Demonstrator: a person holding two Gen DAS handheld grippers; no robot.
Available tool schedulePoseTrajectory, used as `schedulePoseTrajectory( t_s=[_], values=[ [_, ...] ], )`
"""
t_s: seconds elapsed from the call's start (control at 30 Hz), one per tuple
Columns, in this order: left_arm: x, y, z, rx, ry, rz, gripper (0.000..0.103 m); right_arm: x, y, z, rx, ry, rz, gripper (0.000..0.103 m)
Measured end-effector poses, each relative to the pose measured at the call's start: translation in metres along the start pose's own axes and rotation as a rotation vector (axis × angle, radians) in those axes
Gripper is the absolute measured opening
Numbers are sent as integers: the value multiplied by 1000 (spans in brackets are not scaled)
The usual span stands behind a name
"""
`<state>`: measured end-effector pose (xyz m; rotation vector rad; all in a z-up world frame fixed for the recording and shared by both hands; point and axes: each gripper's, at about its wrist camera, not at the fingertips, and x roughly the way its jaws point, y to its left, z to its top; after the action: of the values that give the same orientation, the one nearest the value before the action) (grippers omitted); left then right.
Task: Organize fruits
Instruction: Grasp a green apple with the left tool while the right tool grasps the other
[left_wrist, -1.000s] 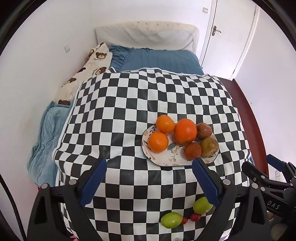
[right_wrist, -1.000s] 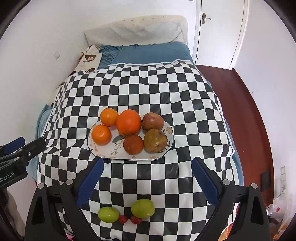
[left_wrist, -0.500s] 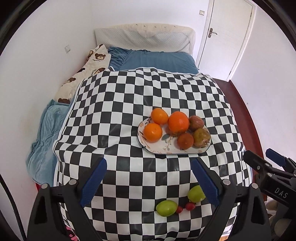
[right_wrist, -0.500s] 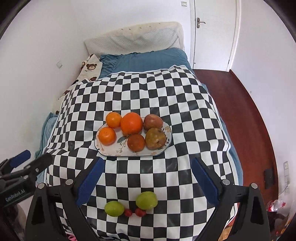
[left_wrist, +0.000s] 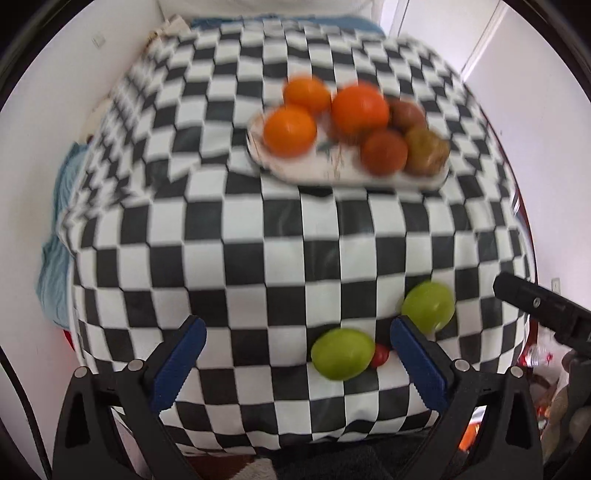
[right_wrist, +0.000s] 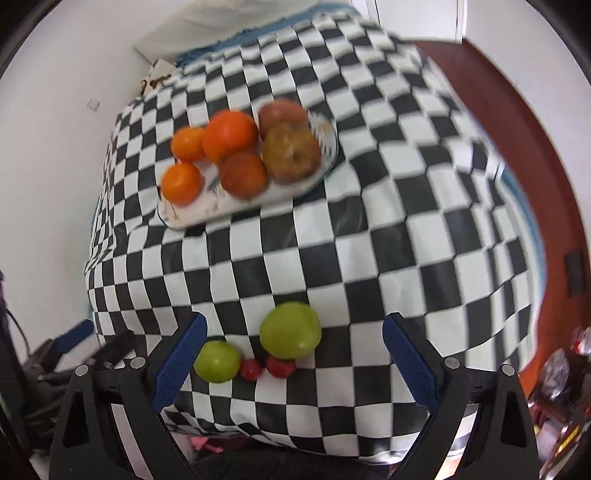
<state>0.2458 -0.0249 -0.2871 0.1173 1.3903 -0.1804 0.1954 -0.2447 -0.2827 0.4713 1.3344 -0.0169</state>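
Left gripper (left_wrist: 295, 341), jaws opening wide with only checkered cloth (left_wrist: 280, 236) framed between the pads; nothing is gripped. Just inside its right pad lies the smaller green fruit (left_wrist: 342, 353), touching a small red fruit (left_wrist: 379, 356); the larger green fruit (left_wrist: 428, 305) sits just beyond that pad's tip. Farther ahead, the oval plate (left_wrist: 295, 168) carries three oranges and three darker reddish-brown fruits, all blurred.

Right gripper (right_wrist: 293, 336), jaws spread apart and empty. The larger green fruit (right_wrist: 290, 329) lies between its pads, touching neither; the smaller green fruit (right_wrist: 217, 361) sits just beside the left pad, with two small red fruits (right_wrist: 264, 367) between the green pair. The plate (right_wrist: 192, 216) lies ahead and to the left.

Compared with a second ago, both grippers have come down: the cloth and fruit fill more of each view, the bed's pillow and door have nearly left the frame, and the left jaws stand wider.

Only the right wrist view shows both red fruits and the dark red floor (right_wrist: 517, 122); only the left wrist view shows the right gripper's black body at its right edge.
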Motion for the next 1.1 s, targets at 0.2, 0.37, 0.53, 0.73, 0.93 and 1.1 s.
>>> schedulePoseTrajectory(
  t_s=[0.2, 0.37, 0.53, 0.73, 0.93, 1.1],
  values=[
    [62, -10, -8, -18, 191, -99, 102, 55, -21, -7, 89, 110, 78, 81],
    [99, -24, -16, -2, 285, -139, 70, 76, -27, -8, 112, 146, 100, 79],
    [91, -16, -23, -21, 251, -124, 61, 82, -19, -3, 76, 171, 99, 79],
    [77, 17, -20, -73, 197, -42, 61, 91, -7, 1, 39, 178, 99, 79],
    [83, 24, -24, -111, 197, -32, 61, 117, 9, -2, -29, 229, 60, 68],
    [81, 25, -24, -113, 189, -34, 61, 114, 23, -9, -147, 198, -8, 65]
  ],
)
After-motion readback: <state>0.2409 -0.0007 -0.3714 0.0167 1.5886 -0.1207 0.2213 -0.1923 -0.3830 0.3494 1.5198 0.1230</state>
